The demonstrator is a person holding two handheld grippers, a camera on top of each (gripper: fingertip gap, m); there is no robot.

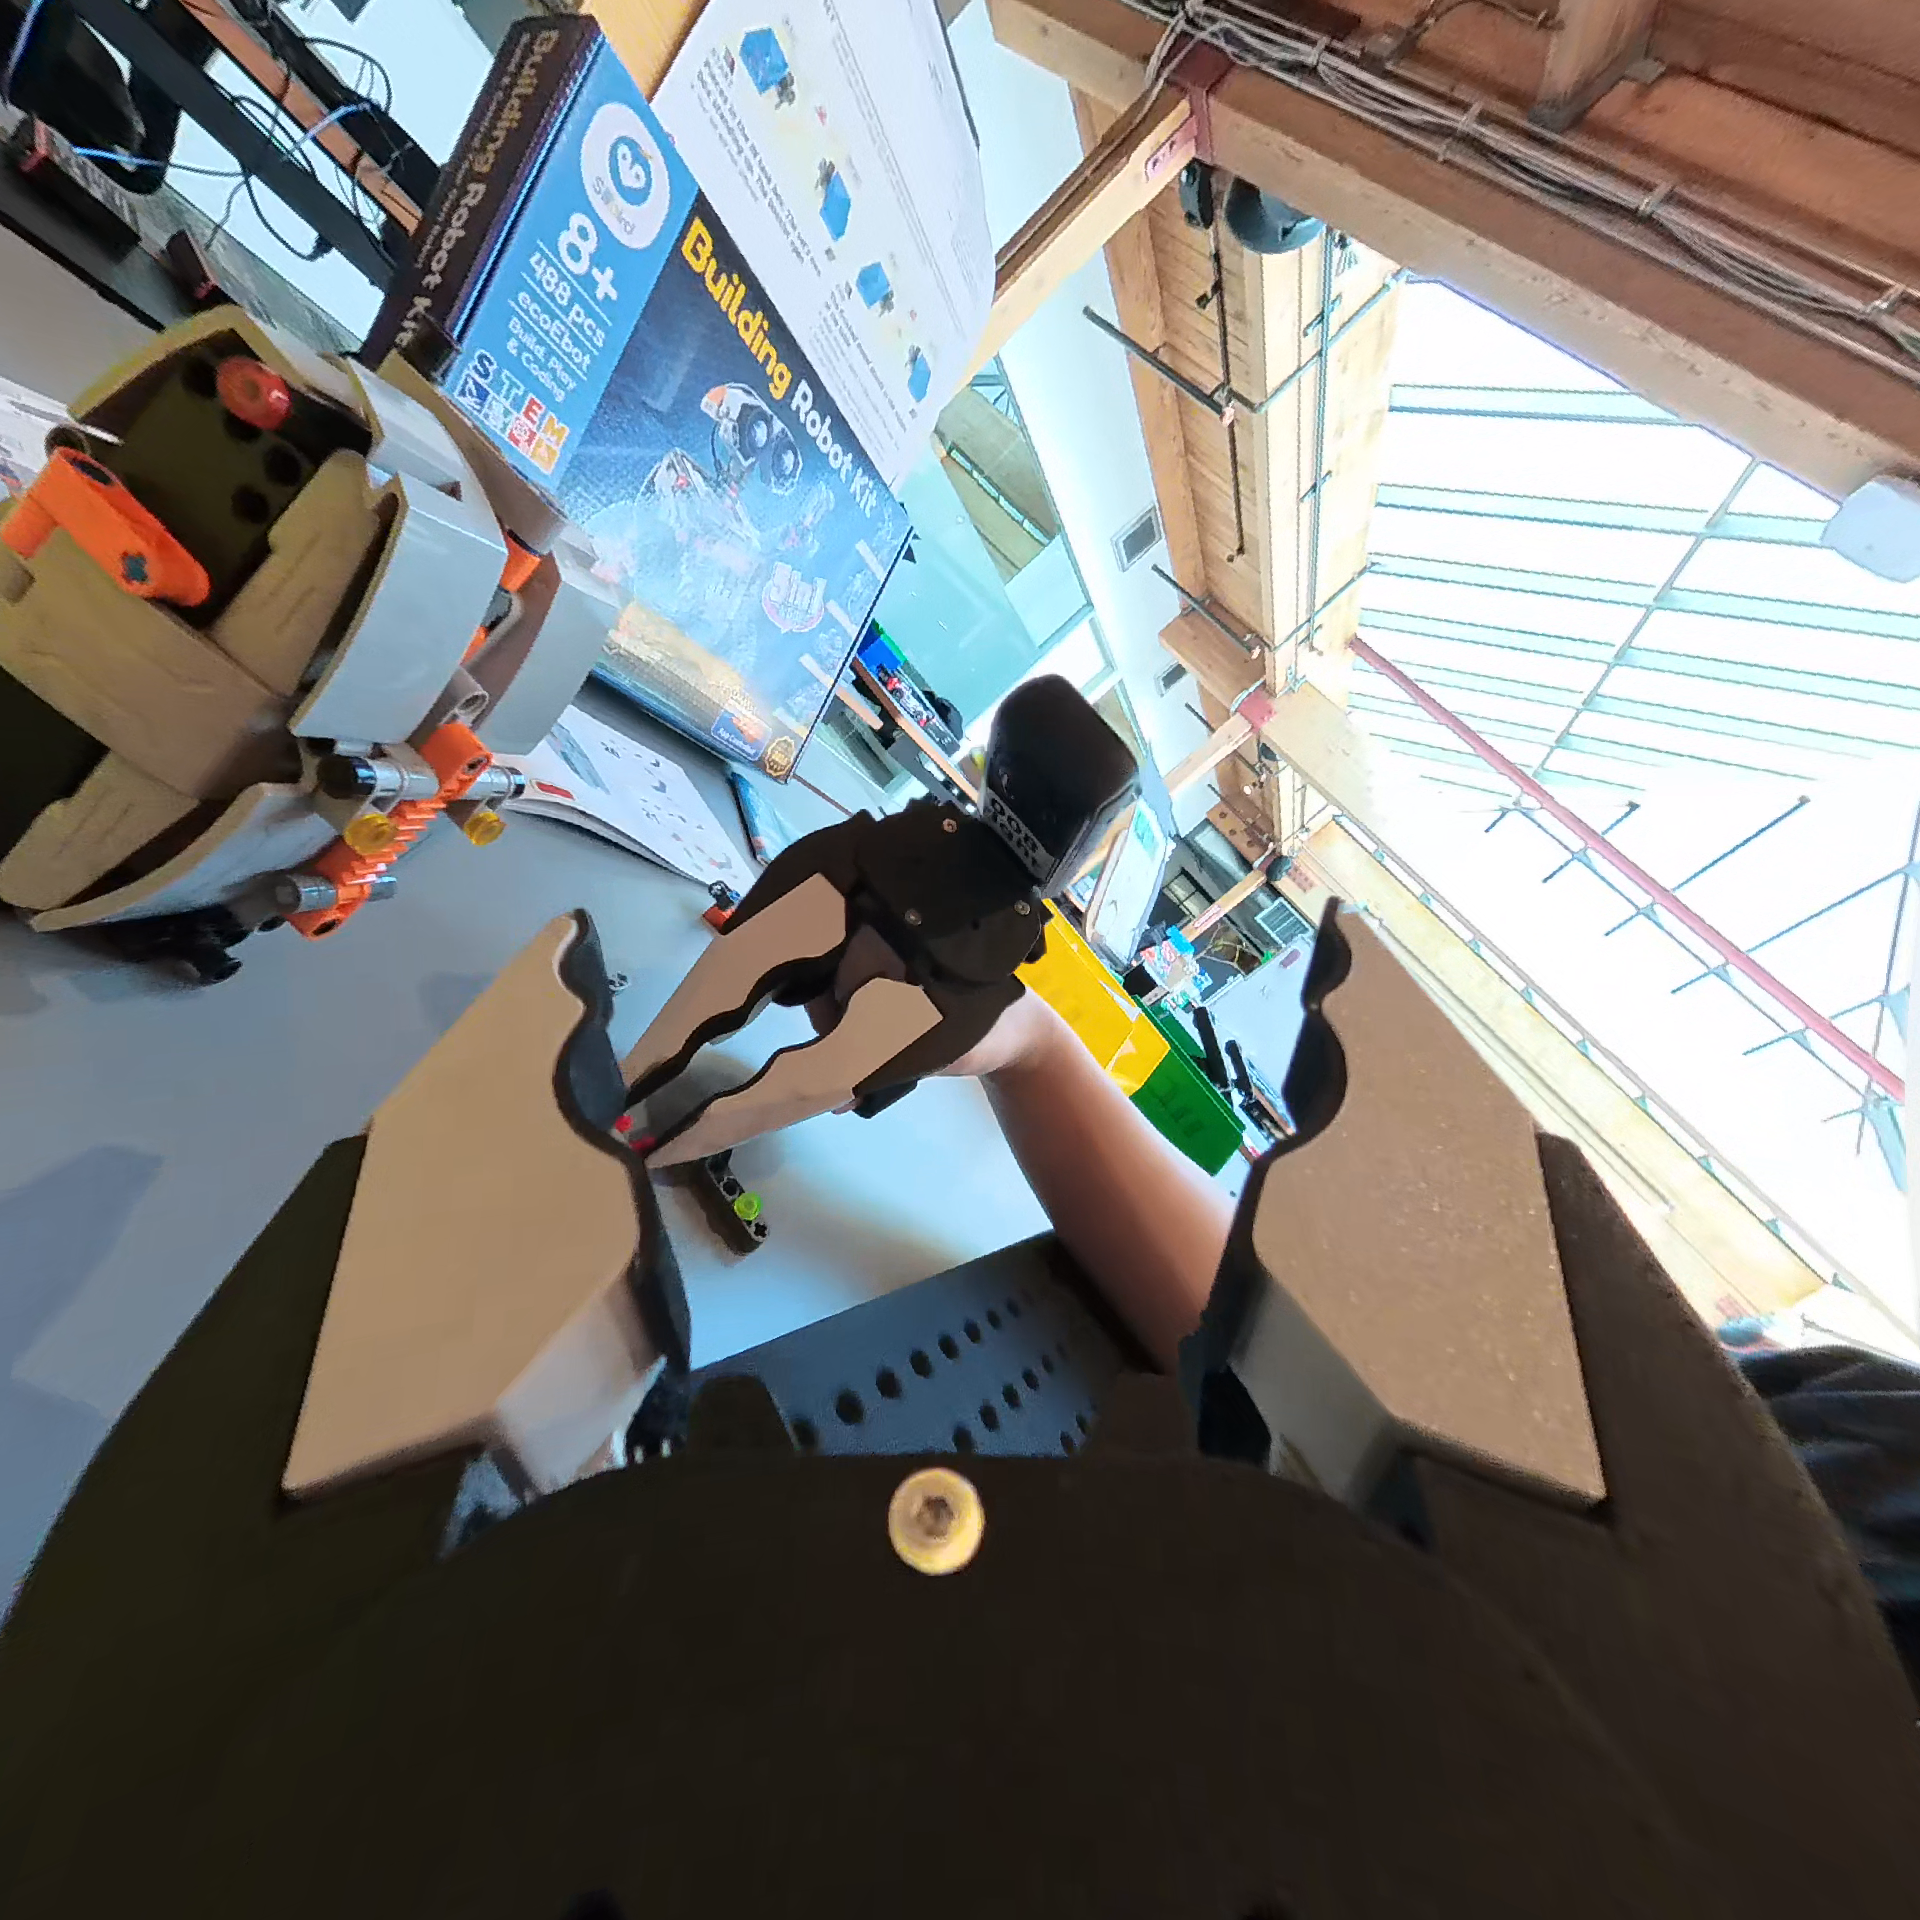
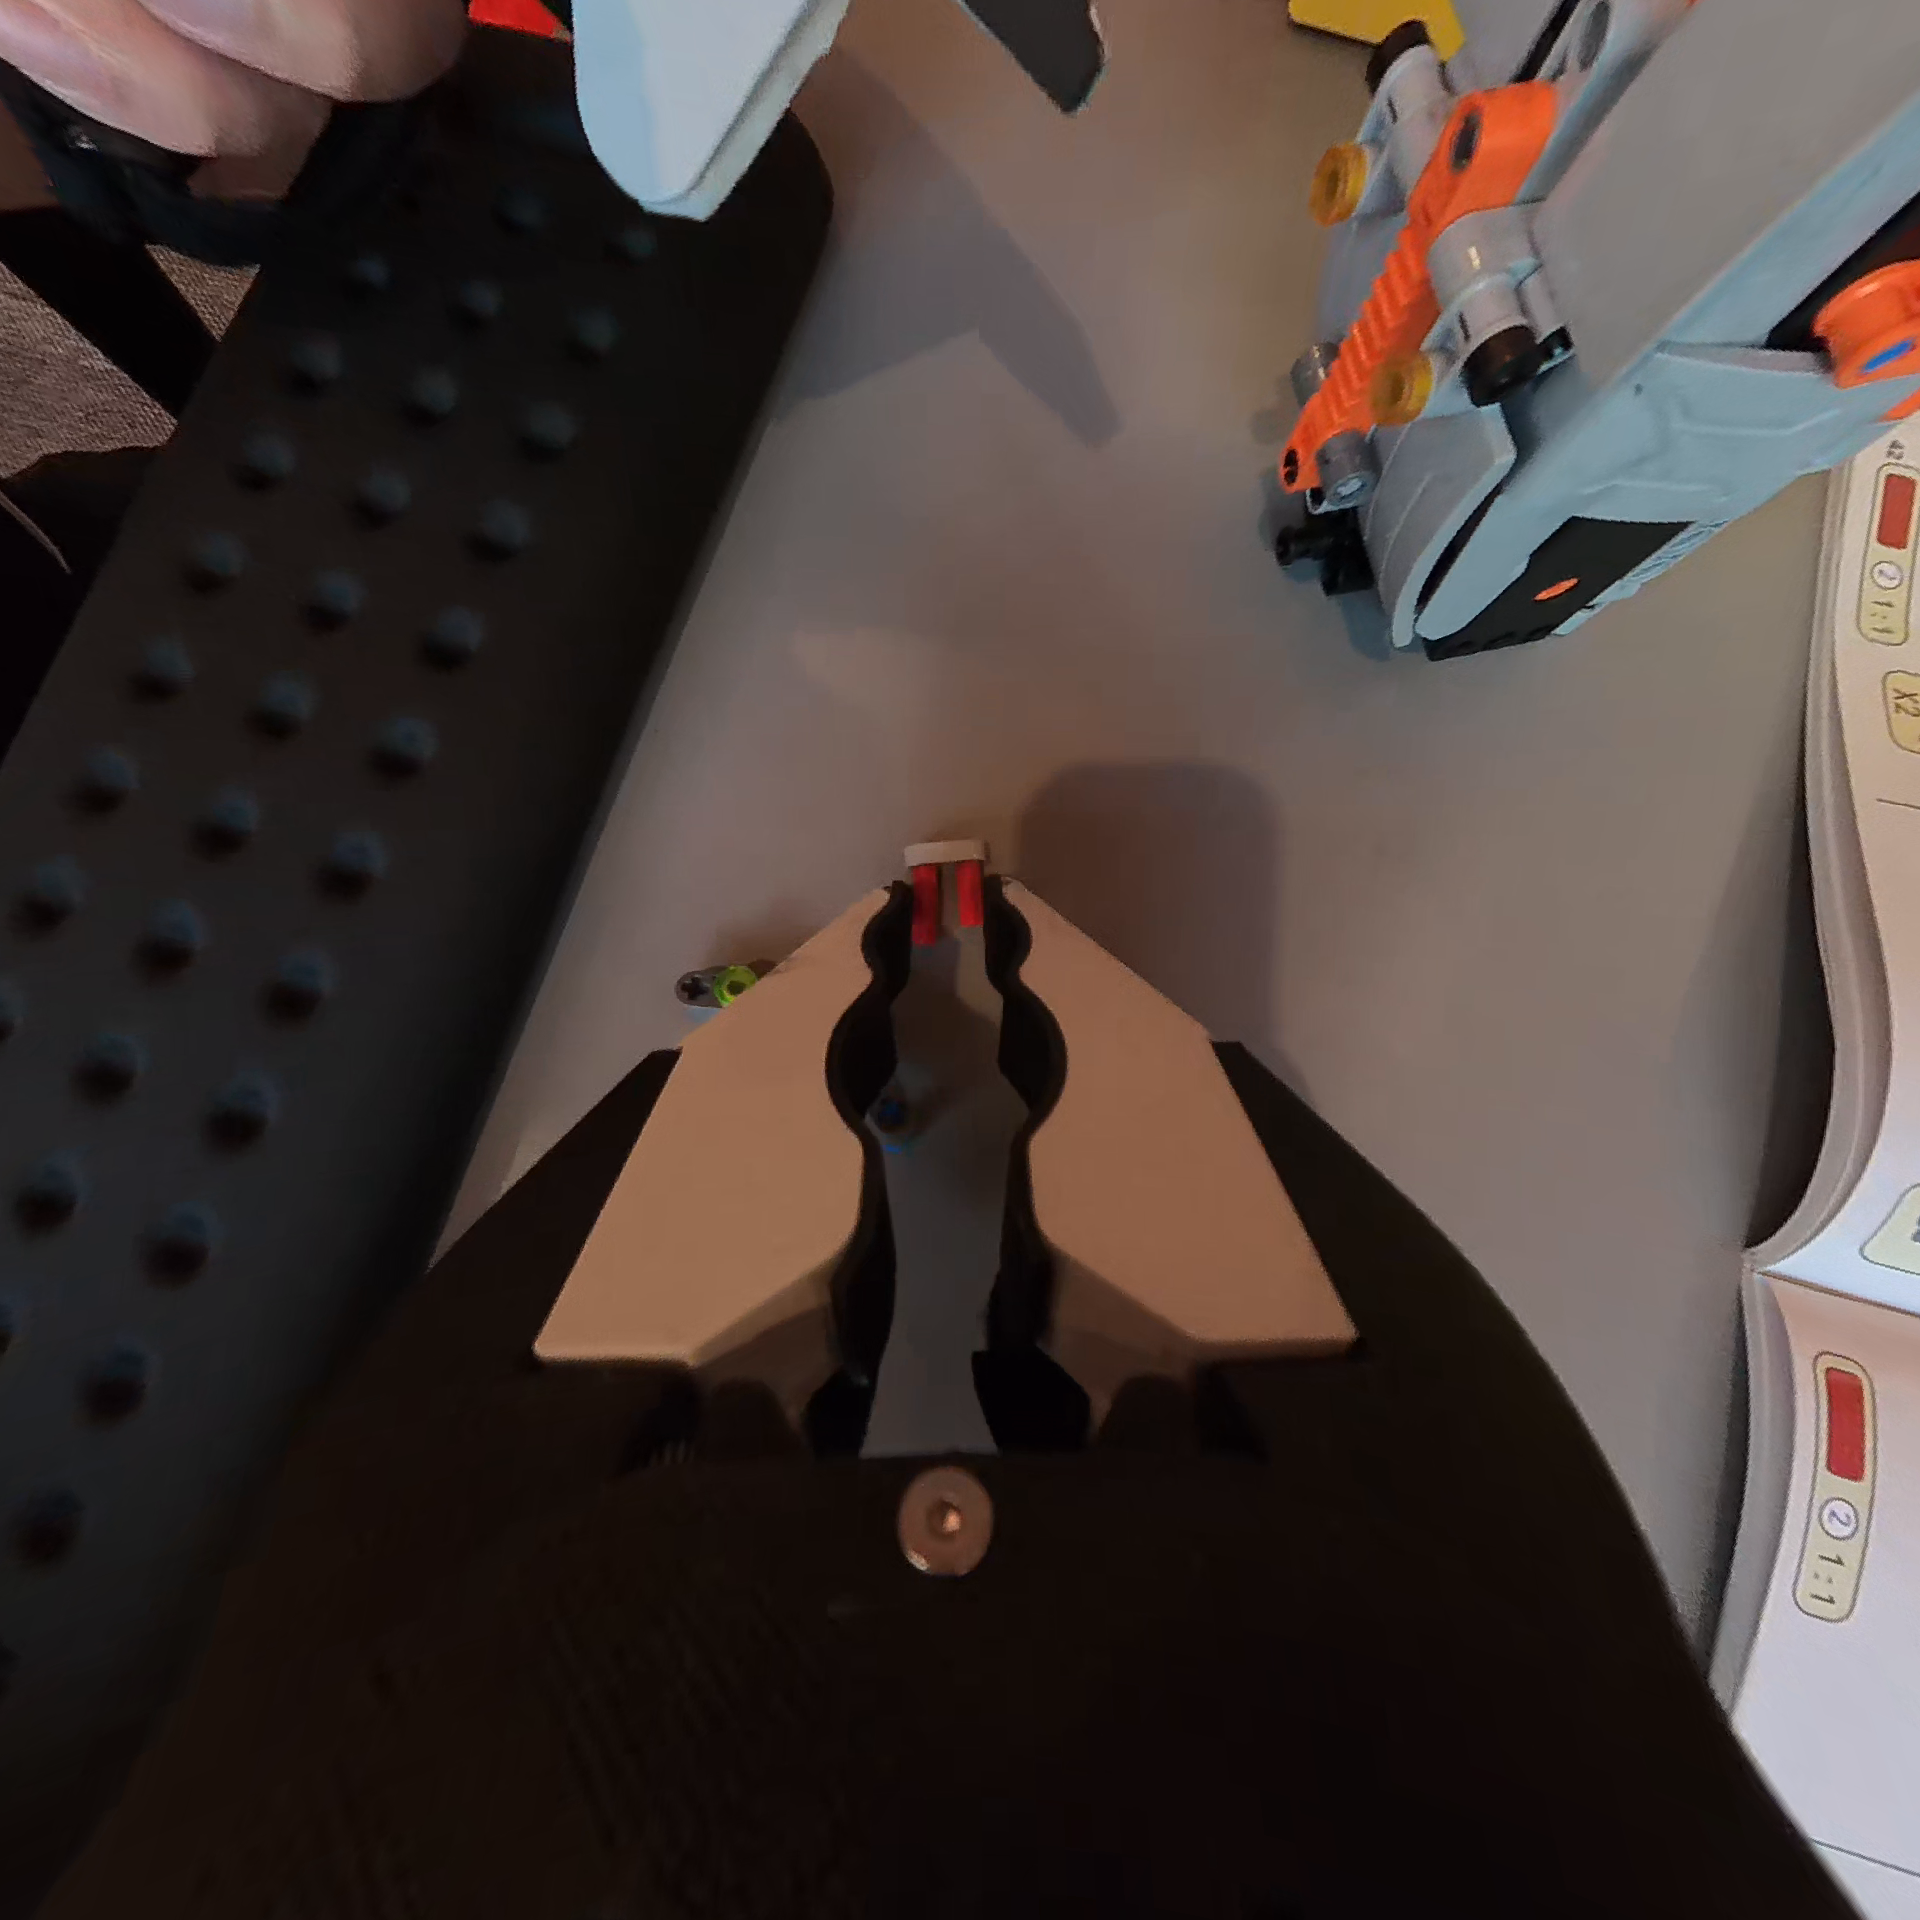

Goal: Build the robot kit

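My right gripper (image 2: 945, 896) is shut on a small piece made of two red pins (image 2: 943, 902) under a white cap, held just above the grey table (image 2: 1351, 935). It also shows in the left wrist view (image 1: 639, 1127), tips down near my left finger. A short grey beam with a lime green pin (image 2: 722, 982) lies on the table just left of its tips, also visible in the left wrist view (image 1: 740, 1205). My left gripper (image 1: 956, 935) is wide open and empty, tilted up over the table; one of its fingers (image 2: 686, 104) shows at the top of the right wrist view.
A tan, grey and orange brick-built model (image 1: 260, 623) (image 2: 1507, 364) stands on the table. A kit box (image 1: 675, 416) stands behind it, with an open instruction booklet (image 2: 1849, 1039) beside it. A black studded plate (image 2: 312, 727) lies near the edge. Yellow and green bins (image 1: 1143, 1049) are farther off. The right tips stand about 10 centimetres off the black studded plate (image 2: 312, 727).
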